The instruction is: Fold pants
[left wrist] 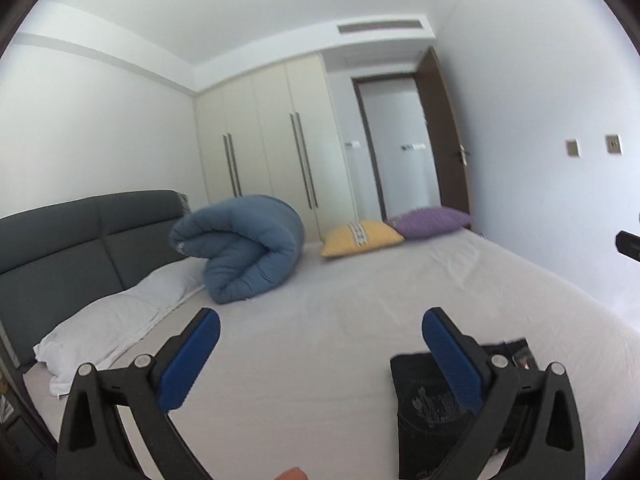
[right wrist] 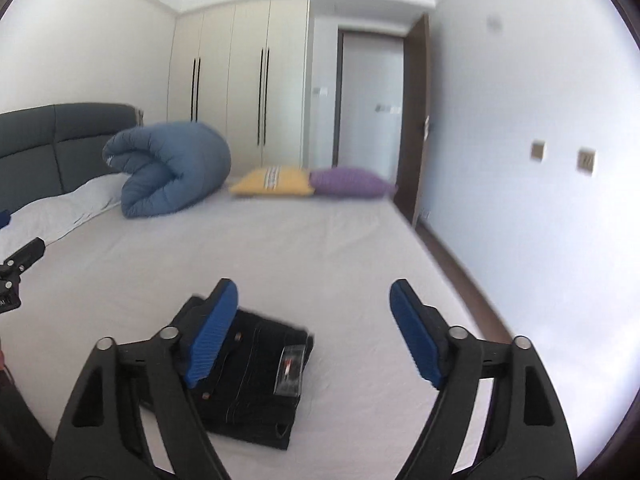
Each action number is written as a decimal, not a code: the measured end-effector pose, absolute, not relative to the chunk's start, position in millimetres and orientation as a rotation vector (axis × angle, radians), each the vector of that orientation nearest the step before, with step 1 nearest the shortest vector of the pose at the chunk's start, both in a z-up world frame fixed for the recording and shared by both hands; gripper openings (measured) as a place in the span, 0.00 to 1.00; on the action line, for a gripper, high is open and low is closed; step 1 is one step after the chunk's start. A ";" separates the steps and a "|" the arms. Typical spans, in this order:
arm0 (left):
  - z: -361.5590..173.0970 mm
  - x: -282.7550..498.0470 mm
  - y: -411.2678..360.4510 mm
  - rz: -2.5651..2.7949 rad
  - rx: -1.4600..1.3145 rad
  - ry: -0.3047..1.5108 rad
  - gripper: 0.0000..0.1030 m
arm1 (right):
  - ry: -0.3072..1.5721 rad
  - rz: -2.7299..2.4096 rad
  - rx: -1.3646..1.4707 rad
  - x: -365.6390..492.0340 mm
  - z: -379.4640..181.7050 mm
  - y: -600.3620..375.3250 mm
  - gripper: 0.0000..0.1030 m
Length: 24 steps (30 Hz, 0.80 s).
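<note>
both raised over the bed (right wrist: 320,240): left gripper (left wrist: 320,344) and right gripper (right wrist: 314,312), jaws wide apart, empty; folded pants (right wrist: 256,376) below.

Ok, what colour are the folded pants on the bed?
Black, with pale stitching; the pants show best in the right wrist view.

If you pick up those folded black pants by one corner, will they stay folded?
Probably not. The black pants are soft cloth lying flat in layers on the bed, so they would likely flop open. They look like thick denim, so fairly heavy.
</note>
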<state>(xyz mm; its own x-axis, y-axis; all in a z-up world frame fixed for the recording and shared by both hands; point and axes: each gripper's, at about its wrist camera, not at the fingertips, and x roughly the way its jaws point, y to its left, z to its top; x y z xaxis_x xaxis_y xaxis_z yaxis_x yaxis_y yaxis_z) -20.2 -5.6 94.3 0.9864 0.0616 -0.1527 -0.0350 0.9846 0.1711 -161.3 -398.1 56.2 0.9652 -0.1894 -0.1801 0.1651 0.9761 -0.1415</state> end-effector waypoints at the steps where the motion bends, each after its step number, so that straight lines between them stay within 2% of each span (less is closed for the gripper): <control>1: 103.2 -27.3 1.3 0.050 0.128 0.152 1.00 | 0.140 -0.192 -0.146 -174.7 68.4 -395.2 0.99; 4: 115.6 -27.3 10.6 0.013 0.109 0.270 1.00 | 0.080 -0.161 -0.160 -200.3 97.2 -381.0 1.00; 12: 122.0 -31.4 8.9 0.030 0.125 0.462 1.00 | 0.306 -0.133 -0.069 -216.0 109.5 -373.0 1.00; 19: 81.7 -20.5 -2.8 -0.014 0.022 0.681 1.00 | 0.564 -0.182 0.080 -212.6 74.4 -380.1 1.00; 24: 62.0 -25.7 -13.1 -0.025 0.022 0.751 1.00 | 0.650 -0.200 0.122 -205.0 43.5 -375.0 1.00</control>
